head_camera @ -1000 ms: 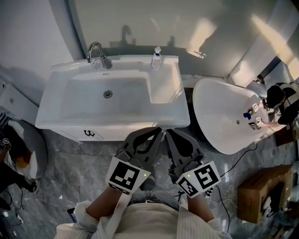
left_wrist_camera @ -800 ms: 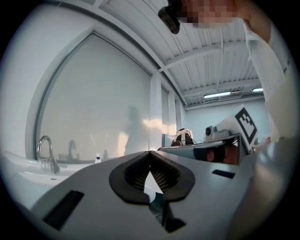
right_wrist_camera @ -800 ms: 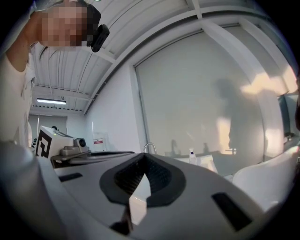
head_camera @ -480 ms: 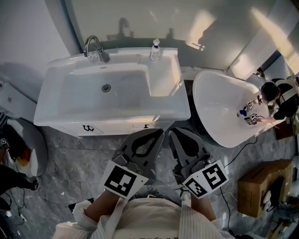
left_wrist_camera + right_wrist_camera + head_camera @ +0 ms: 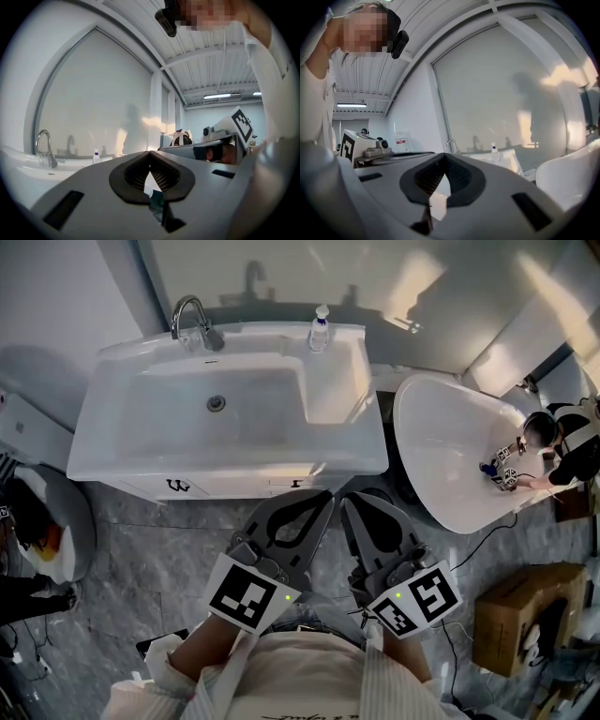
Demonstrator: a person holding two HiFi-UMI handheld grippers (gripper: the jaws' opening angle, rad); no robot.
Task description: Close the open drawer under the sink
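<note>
The left gripper (image 5: 149,153) has its two jaws brought together at the tips, leaving only the small diamond-shaped hollow between the ribbed pads, and nothing is clamped there. The right gripper (image 5: 444,153) is the same: tips meeting, pads bare, nothing in its hold. In the head view the two grippers lie side by side, close to each other, each with its marker cube toward the person's body. Their tips point at the front of the sink (image 5: 112,451) and stop just short of its front rim, near its right half.

The drawer (image 5: 234,487) shows only as a narrow white strip running just under the sink's front rim. From this steep angle I cannot tell how far it stands out. Neither gripper touches it.

At the back left of the sink stands the chrome faucet (image 5: 192,326), and at the back right corner a small soap bottle (image 5: 321,329) stands upright on the ledge. To the right of the sink, just beside it, is a white bathtub (image 5: 441,446), with another person (image 5: 567,446) at its far side. Further right of the sink and nearer the camera, a cardboard box (image 5: 525,615) sits on the grey marble floor (image 5: 159,559), which runs along in front of the sink.
</note>
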